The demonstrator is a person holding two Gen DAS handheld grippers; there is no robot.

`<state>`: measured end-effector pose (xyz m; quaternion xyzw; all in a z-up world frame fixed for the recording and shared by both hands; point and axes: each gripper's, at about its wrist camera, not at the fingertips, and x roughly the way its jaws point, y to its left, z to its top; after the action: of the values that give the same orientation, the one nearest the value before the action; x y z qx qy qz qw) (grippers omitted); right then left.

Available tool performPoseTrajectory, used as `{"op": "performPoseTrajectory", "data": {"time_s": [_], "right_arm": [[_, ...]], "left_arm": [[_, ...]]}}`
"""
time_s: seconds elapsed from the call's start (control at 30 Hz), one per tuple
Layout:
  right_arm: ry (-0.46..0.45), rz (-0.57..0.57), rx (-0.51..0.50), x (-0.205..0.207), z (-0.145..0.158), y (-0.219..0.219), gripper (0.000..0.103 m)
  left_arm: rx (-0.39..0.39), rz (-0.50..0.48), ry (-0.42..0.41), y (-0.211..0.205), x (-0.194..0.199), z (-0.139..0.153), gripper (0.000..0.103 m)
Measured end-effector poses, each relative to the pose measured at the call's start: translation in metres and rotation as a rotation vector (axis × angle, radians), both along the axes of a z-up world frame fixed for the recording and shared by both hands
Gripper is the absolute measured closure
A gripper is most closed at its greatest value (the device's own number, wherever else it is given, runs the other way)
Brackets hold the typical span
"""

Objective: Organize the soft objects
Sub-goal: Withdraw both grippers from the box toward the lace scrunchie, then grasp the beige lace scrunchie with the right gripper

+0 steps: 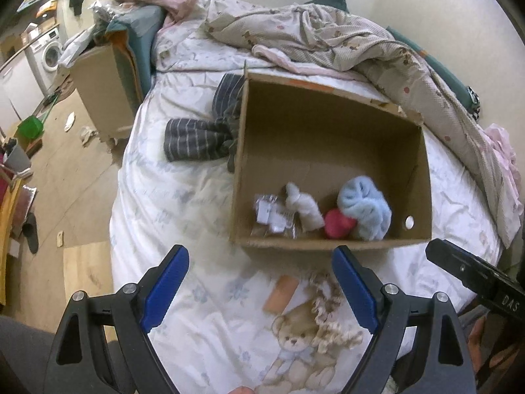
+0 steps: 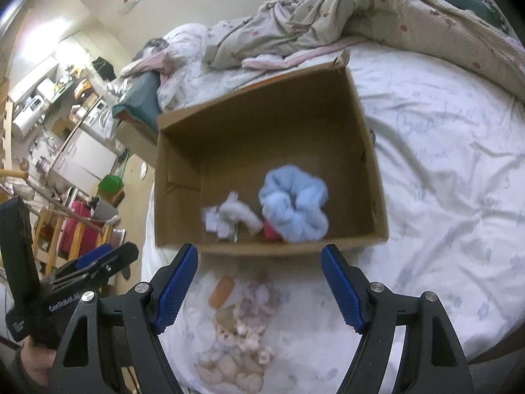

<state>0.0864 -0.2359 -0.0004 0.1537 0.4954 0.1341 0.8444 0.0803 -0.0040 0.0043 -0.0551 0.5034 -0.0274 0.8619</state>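
Observation:
An open cardboard box [image 1: 328, 124] stands on the bed and also shows in the right wrist view [image 2: 262, 131]. In it lie a light blue fluffy scrunchie [image 1: 364, 210] [image 2: 293, 207], a red soft item [image 1: 338, 223] [image 2: 272, 231], a white plush piece [image 1: 303, 208] [image 2: 239, 213] and small packets [image 1: 272, 220]. A beige curly scrunchie [image 1: 328, 315] [image 2: 252, 321] and an orange piece [image 1: 282, 294] [image 2: 221, 292] lie on the sheet in front of the box. My left gripper [image 1: 259, 290] and right gripper [image 2: 261, 289] are both open and empty above them.
A striped grey garment [image 1: 203, 134] lies left of the box. A rumpled quilt [image 1: 344, 39] covers the far side of the bed. A second cardboard box [image 1: 101, 88] stands beside the bed on the left. The floor at left holds clutter.

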Motion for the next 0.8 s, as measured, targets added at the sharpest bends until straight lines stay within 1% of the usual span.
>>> {"op": "performPoseTrajectory", "data": {"time_s": [0.1, 0.2, 0.3, 0.43, 0.5, 0.57, 0.67, 0.8], "right_arm": [[0.016, 0.022, -0.008, -0.008, -0.004, 0.006, 0.021], [0.052, 0.032, -0.009, -0.014, -0.012, 0.009, 0.021], [0.117, 0.037, -0.013, -0.018, -0.027, 0.01, 0.021], [0.185, 0.034, -0.024, -0.021, -0.045, 0.009, 0.021], [0.221, 0.035, -0.018, -0.021, -0.052, 0.008, 0.021], [0.283, 0.045, -0.005, -0.019, -0.064, 0.01, 0.021], [0.381, 0.088, -0.029, -0.019, -0.086, 0.021, 0.021], [0.447, 0.18, -0.056, -0.02, -0.105, 0.043, 0.021]], "left_arm": [[0.004, 0.016, 0.03, 0.006, -0.008, -0.008, 0.015], [0.011, 0.049, 0.074, 0.015, -0.015, -0.019, 0.015], [0.004, 0.08, 0.118, 0.025, -0.019, -0.03, 0.015], [0.036, 0.089, 0.144, 0.031, -0.02, -0.04, 0.015], [0.031, 0.101, 0.16, 0.035, -0.019, -0.045, 0.015], [0.022, 0.12, 0.182, 0.04, -0.02, -0.05, 0.015], [0.016, 0.133, 0.199, 0.044, -0.019, -0.054, 0.015], [0.006, 0.139, 0.204, 0.044, -0.016, -0.056, 0.015]]}}
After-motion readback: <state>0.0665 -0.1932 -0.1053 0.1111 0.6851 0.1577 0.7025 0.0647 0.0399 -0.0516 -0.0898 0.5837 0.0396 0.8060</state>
